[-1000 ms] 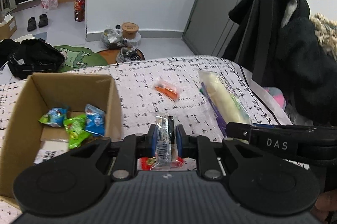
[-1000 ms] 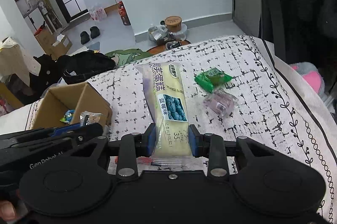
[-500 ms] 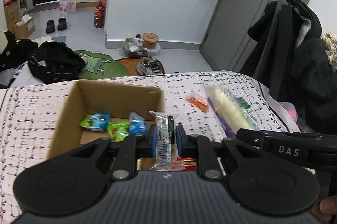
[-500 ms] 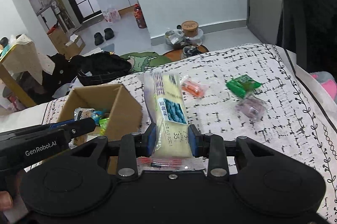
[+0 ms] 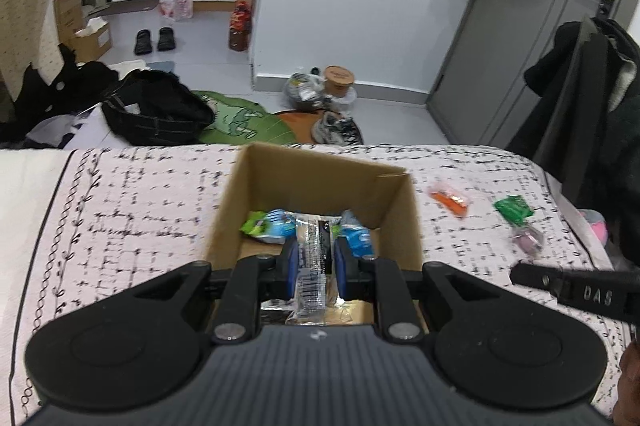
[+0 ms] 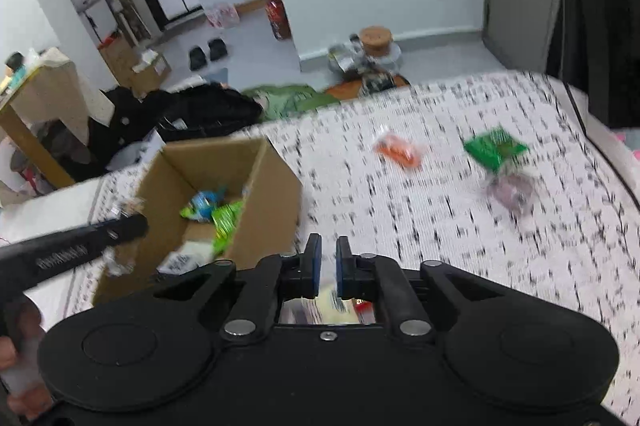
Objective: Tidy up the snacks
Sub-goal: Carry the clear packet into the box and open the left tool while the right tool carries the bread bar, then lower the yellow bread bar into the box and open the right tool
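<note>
Yellow cake pack gone from right tongs (image 6: 325,264) (remnant blurred), left tongs (image 5: 316,262) over box (image 5: 394,201)

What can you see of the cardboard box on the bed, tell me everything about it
The cardboard box is plain brown corrugated card, open at the top, upright on the black-and-white patterned bedspread. Inside lie small green and blue snack packets and a white printed paper on its floor. The left claw hovers above the opening, shut on a clear wrapped snack. Nothing visibly presses its walls.
</note>
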Motion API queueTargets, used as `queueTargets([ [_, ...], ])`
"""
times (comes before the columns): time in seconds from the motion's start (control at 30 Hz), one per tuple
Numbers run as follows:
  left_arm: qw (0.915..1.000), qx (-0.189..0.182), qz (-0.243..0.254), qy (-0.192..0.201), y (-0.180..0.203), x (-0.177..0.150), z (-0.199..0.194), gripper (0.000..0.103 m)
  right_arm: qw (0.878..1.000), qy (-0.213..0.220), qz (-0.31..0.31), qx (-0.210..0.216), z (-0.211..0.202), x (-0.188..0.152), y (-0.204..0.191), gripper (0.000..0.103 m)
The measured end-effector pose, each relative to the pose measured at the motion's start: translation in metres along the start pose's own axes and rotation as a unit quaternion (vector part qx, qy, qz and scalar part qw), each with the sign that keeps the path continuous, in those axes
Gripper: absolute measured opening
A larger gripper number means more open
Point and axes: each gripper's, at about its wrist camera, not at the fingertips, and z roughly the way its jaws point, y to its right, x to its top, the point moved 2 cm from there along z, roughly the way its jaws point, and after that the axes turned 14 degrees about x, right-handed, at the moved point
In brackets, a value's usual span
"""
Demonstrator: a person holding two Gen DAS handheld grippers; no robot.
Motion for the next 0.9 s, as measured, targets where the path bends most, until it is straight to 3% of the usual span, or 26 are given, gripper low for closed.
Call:
queueTargets([
  [0.1, 0.9999, 0.006, -0.005, -0.011, -0.009, -0.002, 0.007, 0.018, 1.0, -0.02, 0.008, -0.007, 0.008, -0.013, 0.003, 0.046],
  [0.13, 0.9999, 0.007, -0.006, -0.013, -0.012, -0.004, 0.008, 0.018, 1.0, -0.026, 0.006, -0.01, 0.011, -0.018, 0.003, 0.052],
  [0.23, 0.9997, 0.013, -0.01, -0.017, -0.017, -0.006, 0.009, 0.019, 0.999, -0.049, 0.002, -0.016, 0.022, -0.029, 0.0, 0.056],
  [0.33, 0.9995, 0.019, -0.011, -0.022, -0.021, -0.006, 0.009, 0.023, 0.998, -0.064, 0.01, -0.019, 0.031, -0.036, 0.002, 0.056],
  [0.5, 0.999, 0.036, -0.02, -0.019, -0.032, -0.002, 0.004, 0.042, 0.996, -0.089, 0.012, -0.022, 0.043, -0.047, 0.002, 0.056],
  [0.6, 0.9986, 0.044, -0.026, -0.016, -0.041, -0.002, -0.002, 0.048, 0.993, -0.11, 0.012, -0.027, 0.052, -0.055, 0.002, 0.055],
  [0.73, 0.9978, 0.054, -0.033, -0.019, -0.054, -0.007, -0.007, 0.051, 0.991, -0.128, 0.01, -0.042, 0.06, -0.065, 0.004, 0.033],
  [0.9, 0.9972, 0.059, -0.04, -0.025, -0.063, -0.015, -0.009, 0.053, 0.993, -0.111, 0.003, -0.047, 0.05, -0.061, -0.004, 0.029],
])
